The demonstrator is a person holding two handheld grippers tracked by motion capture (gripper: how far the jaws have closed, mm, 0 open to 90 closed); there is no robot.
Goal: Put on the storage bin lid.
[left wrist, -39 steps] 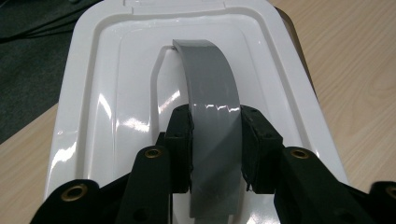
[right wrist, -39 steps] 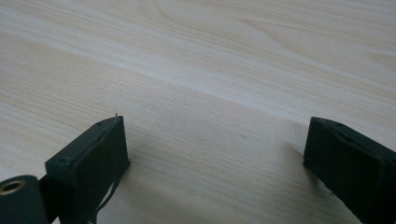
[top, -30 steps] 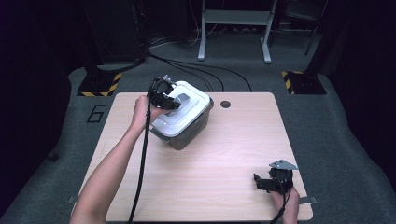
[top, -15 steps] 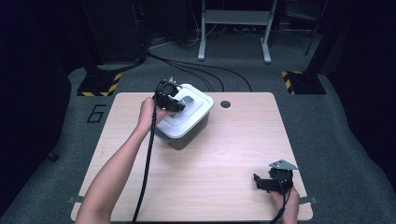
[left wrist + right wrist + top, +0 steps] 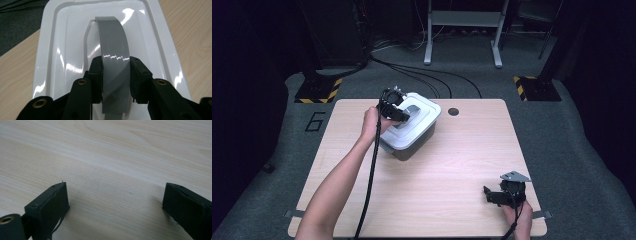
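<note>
left gripper [image 5: 115,75] clamped on grey handle [image 5: 113,52] of white lid [image 5: 62,50], bin [image 5: 409,131] near table's [image 5: 462,150] far-left corner, right gripper [image 5: 115,202] jaws apart, near-right corner

Our two grippers are black throughout. The left gripper [image 5: 398,111] has blocky jaws on linked arms pinned with brass-coloured rivets [image 5: 81,81], and a thick black cable [image 5: 371,175] trails from it along our bare, sleeveless forearm. The right gripper [image 5: 498,195] carries a grey three-cornered plate [image 5: 515,177] on top, with a thinner black cable behind it. Its pads [image 5: 53,202] are square-edged, matt and dark, one with a brass rivet at its base.
</note>
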